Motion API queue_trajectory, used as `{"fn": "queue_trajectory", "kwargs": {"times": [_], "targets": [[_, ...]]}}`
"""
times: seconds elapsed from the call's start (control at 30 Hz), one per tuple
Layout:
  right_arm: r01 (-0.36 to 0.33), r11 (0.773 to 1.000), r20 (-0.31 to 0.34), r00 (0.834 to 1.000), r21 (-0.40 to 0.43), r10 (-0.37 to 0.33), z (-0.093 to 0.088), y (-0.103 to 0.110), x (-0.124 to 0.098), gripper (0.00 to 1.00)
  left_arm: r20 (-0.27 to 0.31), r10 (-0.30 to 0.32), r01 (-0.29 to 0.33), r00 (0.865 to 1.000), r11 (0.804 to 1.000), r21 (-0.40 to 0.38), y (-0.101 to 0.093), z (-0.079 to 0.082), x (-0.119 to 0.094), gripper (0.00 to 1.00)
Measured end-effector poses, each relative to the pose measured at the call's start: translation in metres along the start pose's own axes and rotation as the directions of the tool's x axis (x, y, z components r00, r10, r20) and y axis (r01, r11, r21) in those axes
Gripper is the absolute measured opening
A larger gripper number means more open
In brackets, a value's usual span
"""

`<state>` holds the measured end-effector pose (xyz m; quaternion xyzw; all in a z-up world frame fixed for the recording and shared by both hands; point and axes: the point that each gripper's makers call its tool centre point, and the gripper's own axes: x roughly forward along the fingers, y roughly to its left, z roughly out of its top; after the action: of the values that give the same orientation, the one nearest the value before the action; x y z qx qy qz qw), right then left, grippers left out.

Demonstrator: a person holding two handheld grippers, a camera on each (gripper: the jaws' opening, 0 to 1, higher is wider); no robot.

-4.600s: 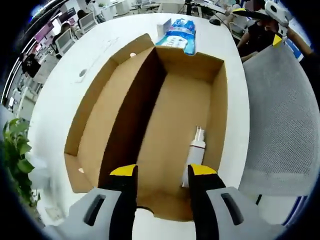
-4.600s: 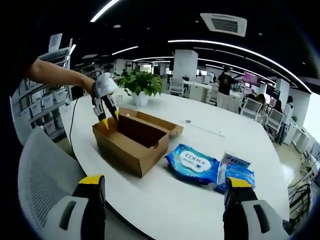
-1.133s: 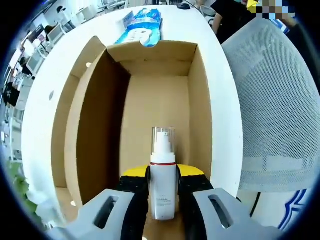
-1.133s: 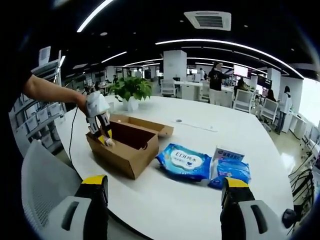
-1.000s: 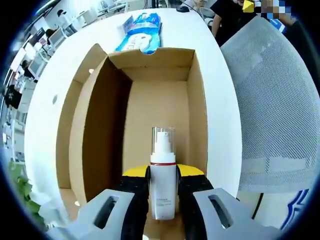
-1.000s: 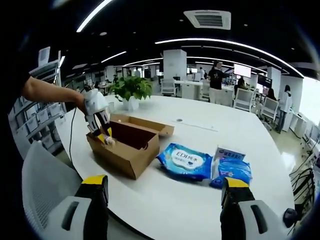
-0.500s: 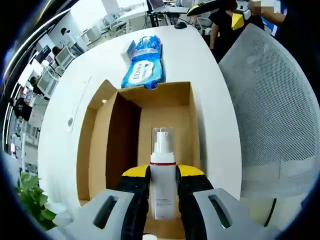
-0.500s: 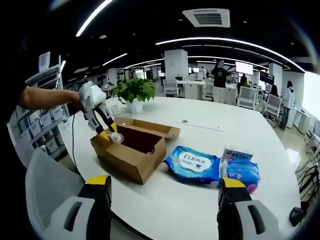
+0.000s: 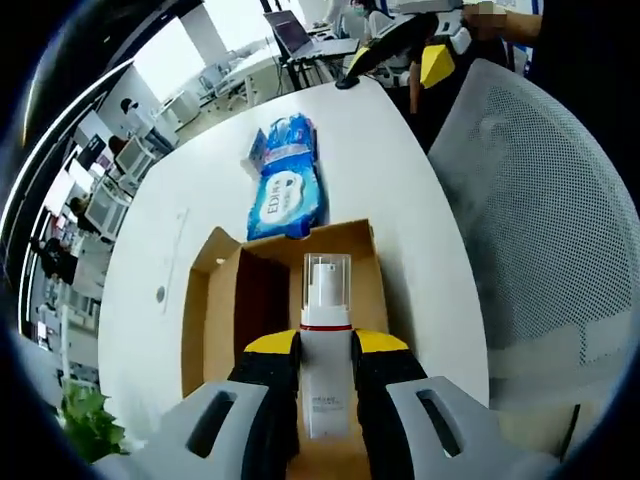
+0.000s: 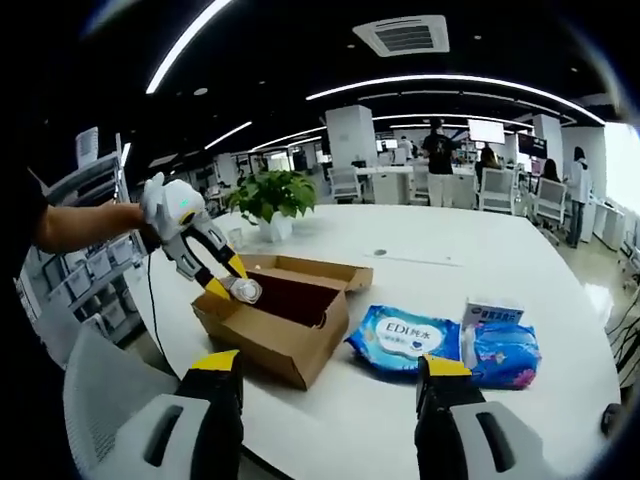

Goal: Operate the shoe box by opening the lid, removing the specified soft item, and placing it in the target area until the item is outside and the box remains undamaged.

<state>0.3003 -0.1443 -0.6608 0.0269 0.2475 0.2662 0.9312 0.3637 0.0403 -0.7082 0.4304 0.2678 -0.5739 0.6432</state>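
My left gripper (image 9: 326, 346) is shut on a white pump bottle (image 9: 326, 300) with a clear cap and a red band. It holds the bottle upright in the air above the open cardboard shoe box (image 9: 222, 320). In the right gripper view, a hand holds the left gripper (image 10: 226, 277) with the bottle (image 10: 243, 290) just over the near left corner of the box (image 10: 285, 340). The box lid lies folded back. My right gripper (image 10: 328, 378) stands open and empty, near the table's front edge, well apart from the box.
A blue wipes pack (image 10: 410, 338) and a smaller blue packet (image 10: 496, 342) lie on the white round table (image 10: 560, 300) right of the box. A grey mesh chair (image 9: 540, 250) stands by the table edge. A potted plant (image 10: 272, 195) sits behind the box.
The left gripper has risen with the bottle shut in it, from inside the box to above its rim. The right gripper stays open and has shifted slightly.
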Motion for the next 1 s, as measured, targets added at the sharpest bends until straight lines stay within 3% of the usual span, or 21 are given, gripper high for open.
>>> {"fn": "queue_trajectory", "kwargs": {"times": [0.4, 0.67, 1.0], "targets": [[-0.095, 0.993, -0.011, 0.995, 0.065, 0.096, 0.006, 0.030, 0.019, 0.54, 0.095, 0.032, -0.039, 0.995, 0.996, 0.078, -0.005, 0.031, -0.005, 0.19], [-0.125, 0.982, 0.017, 0.992, 0.138, 0.124, 0.013, 0.041, 0.029, 0.46, 0.150, 0.043, -0.061, 0.988, 0.991, 0.116, -0.010, 0.052, -0.005, 0.19], [-0.157, 0.974, 0.020, 0.988, 0.164, 0.156, 0.019, 0.050, 0.040, 0.35, 0.214, 0.050, -0.084, 0.975, 0.984, 0.155, -0.015, 0.075, -0.001, 0.19]]}}
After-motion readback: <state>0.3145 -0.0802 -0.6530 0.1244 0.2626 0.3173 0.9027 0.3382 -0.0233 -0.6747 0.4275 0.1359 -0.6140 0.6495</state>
